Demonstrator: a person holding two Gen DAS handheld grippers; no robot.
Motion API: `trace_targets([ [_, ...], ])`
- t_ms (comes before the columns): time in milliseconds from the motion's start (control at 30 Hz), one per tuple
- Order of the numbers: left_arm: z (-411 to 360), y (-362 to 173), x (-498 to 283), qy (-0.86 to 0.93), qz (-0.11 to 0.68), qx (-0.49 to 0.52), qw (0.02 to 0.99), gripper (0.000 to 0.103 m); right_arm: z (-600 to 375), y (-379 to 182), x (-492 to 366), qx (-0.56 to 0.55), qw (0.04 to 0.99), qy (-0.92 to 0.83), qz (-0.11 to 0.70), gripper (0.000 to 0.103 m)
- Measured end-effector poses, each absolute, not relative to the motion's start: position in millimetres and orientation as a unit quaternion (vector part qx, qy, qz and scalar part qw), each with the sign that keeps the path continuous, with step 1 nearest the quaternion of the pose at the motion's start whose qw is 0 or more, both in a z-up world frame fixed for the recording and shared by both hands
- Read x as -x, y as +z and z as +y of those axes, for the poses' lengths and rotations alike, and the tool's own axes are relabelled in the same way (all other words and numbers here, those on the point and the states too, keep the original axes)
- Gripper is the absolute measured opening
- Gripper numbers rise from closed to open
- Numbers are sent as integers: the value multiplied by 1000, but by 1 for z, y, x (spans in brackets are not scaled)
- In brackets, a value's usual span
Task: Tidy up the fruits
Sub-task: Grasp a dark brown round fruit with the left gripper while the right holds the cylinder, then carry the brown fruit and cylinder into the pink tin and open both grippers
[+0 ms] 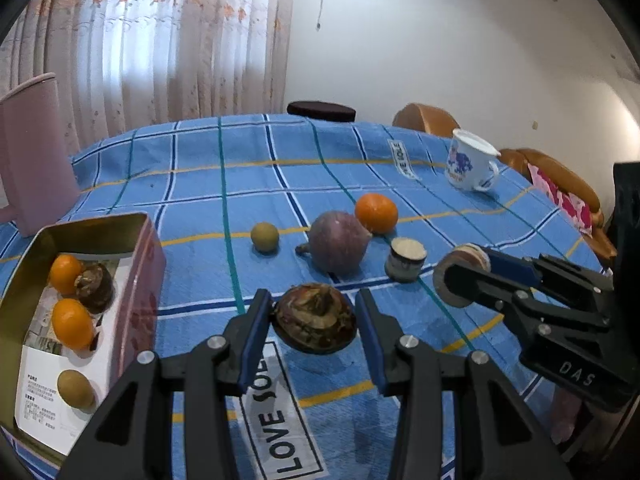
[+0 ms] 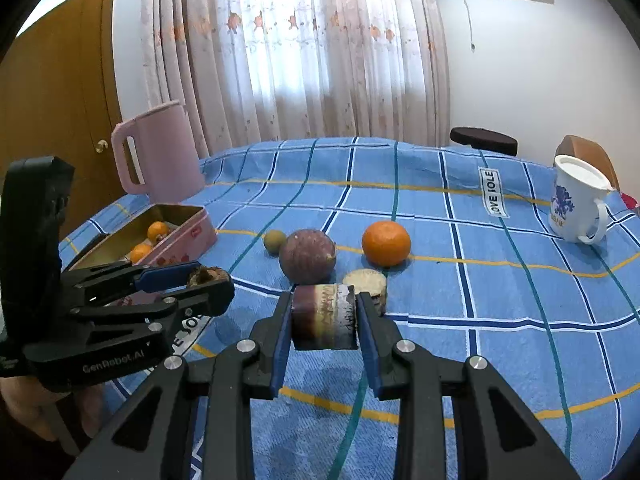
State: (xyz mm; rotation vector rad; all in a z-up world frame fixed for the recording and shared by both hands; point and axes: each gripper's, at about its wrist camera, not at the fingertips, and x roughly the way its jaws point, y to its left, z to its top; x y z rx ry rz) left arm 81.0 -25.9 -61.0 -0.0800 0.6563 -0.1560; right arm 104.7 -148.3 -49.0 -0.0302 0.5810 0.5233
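My left gripper (image 1: 315, 318) is shut on a dark brown water chestnut (image 1: 316, 322), held just above the cloth; it also shows in the right wrist view (image 2: 206, 274). My right gripper (image 2: 324, 318) is shut on a purple cut sugarcane piece (image 2: 324, 316), seen from the left wrist view (image 1: 460, 276). On the cloth lie a purple round fruit (image 1: 338, 242), an orange (image 1: 376, 213), a small green-brown fruit (image 1: 264, 236) and a second cane piece (image 1: 406, 258). The pink tin box (image 1: 142, 280) at left holds two oranges, a chestnut and a brown fruit.
A pink jug (image 2: 156, 152) stands behind the box. A white mug (image 2: 576, 204) with blue print stands at the far right. The table has a blue checked cloth (image 1: 200, 184). Chairs and a dark stool (image 1: 320, 111) stand beyond the far edge.
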Motion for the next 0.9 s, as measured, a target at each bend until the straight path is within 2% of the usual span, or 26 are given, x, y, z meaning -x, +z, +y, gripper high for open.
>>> trace_targets([
  [900,-28,-46,-53,-38,237,23,970,45,-155,-37,-79,18,942,265,205,33],
])
